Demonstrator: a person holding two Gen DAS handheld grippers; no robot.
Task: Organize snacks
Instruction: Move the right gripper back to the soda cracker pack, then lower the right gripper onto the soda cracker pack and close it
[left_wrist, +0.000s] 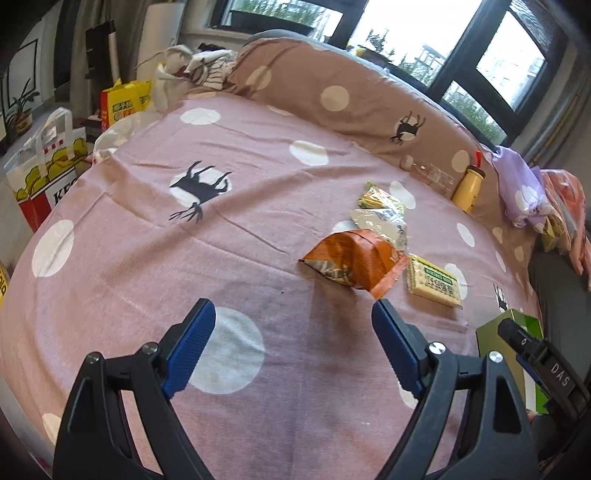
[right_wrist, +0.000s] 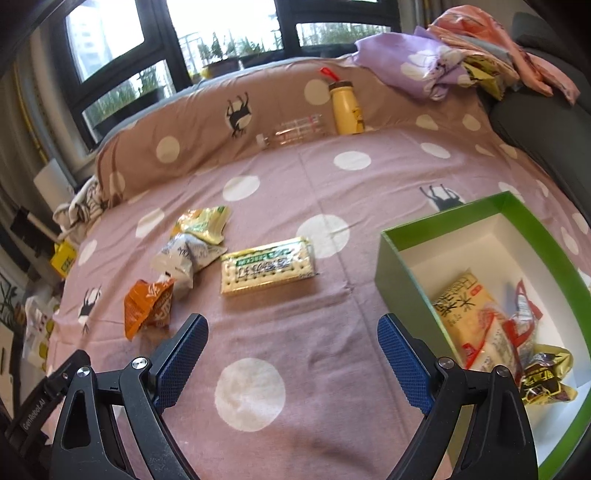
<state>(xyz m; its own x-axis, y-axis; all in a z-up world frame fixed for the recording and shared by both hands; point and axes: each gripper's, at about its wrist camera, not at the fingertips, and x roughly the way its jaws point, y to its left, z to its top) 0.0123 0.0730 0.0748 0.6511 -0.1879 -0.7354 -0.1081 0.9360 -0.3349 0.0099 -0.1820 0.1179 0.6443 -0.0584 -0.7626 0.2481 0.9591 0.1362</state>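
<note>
Both my claws spread wide and empty over the bed: left claw just short of the orange packet, right claw facing the cracker pack. Green box on my right, three snacks inside.

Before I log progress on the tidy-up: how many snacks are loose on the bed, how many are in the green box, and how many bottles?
Loose snacks on the bed: 4: orange bag, white-silver packet, yellow-green packet, cracker pack.
Snacks in the green box: 3.
Bottles: 2: yellow bottle, clear bottle.
Total: 9.
</note>
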